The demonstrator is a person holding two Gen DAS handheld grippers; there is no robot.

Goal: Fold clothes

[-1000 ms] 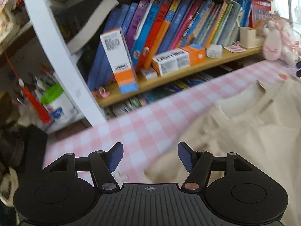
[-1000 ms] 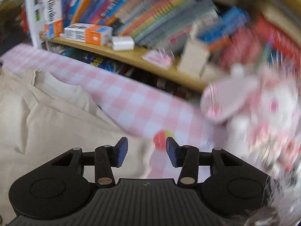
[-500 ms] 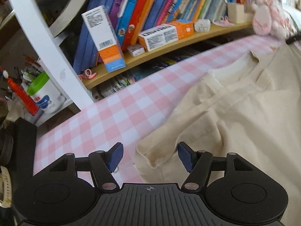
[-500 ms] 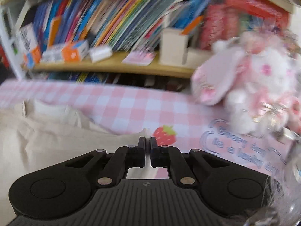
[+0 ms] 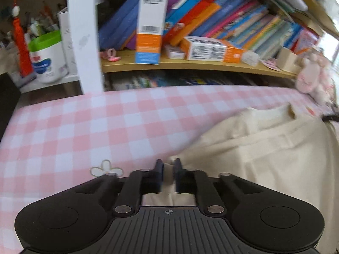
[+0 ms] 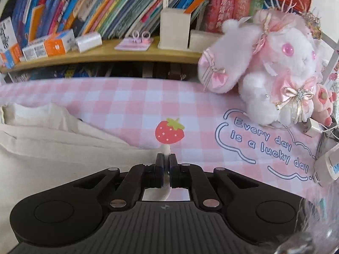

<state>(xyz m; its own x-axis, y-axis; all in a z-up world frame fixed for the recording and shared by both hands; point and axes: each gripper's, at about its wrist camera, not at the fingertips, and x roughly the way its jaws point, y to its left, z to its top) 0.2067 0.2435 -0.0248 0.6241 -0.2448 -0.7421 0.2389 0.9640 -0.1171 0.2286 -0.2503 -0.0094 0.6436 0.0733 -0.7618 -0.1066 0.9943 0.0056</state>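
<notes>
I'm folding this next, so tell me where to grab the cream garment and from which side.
Grip the cream garment at its near hem corners, one on each side, coming down at a slant from the near edge of the table. The cloth lies flat and spread, and the corners stick out onto the pink checked tablecloth. The left gripper and right gripper are shut on those corners.
</notes>
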